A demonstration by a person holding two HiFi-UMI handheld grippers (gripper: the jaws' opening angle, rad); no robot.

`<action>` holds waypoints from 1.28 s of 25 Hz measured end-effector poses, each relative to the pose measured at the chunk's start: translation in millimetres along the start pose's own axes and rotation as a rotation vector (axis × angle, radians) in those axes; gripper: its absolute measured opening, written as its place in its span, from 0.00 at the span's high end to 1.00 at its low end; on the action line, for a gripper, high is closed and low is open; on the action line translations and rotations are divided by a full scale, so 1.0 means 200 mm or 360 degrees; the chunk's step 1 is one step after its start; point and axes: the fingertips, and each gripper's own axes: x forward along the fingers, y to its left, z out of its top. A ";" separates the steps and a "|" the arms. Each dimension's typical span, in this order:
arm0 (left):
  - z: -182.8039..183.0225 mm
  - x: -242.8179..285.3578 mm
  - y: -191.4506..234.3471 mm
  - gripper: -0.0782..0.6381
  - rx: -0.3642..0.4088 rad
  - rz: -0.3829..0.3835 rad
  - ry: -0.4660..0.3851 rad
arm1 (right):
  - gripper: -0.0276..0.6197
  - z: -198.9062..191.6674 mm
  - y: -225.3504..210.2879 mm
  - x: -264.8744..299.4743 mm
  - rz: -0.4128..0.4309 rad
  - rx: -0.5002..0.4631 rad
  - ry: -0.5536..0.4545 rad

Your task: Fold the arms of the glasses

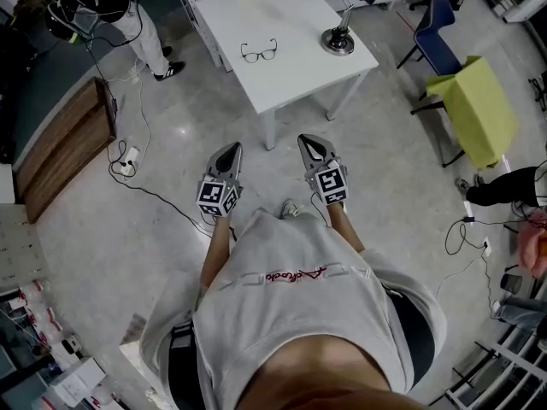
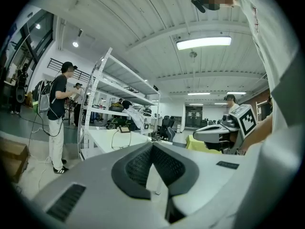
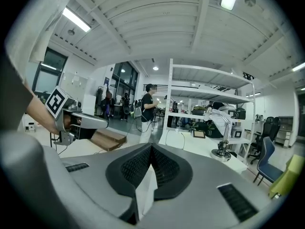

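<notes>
The glasses lie on the white table at upper centre, long axis left-right, arms pointing toward the top. They are well above the left gripper and right gripper, both clenched and empty.

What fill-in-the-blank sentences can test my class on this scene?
The ____ lie on the white table, beside the desk lamp.
The left hand-held gripper and right hand-held gripper both have jaws ____.
Both are over the ____, short of the table.
Missing words: glasses; shut; floor.
</notes>
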 end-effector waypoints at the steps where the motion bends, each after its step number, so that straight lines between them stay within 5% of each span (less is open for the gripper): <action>1: -0.01 0.00 0.00 0.87 -0.0006 0.0002 0.0007 | 0.92 -0.01 0.00 0.00 0.0003 0.0008 0.0003; 18: -0.09 0.18 -0.18 0.87 -0.0009 0.0045 0.0081 | 0.92 -0.17 -0.13 -0.04 0.0146 0.0112 0.0016; 32: -0.12 0.33 -0.06 0.87 -0.0025 0.0072 0.0094 | 0.92 -0.21 -0.19 0.16 0.0278 0.0101 0.0008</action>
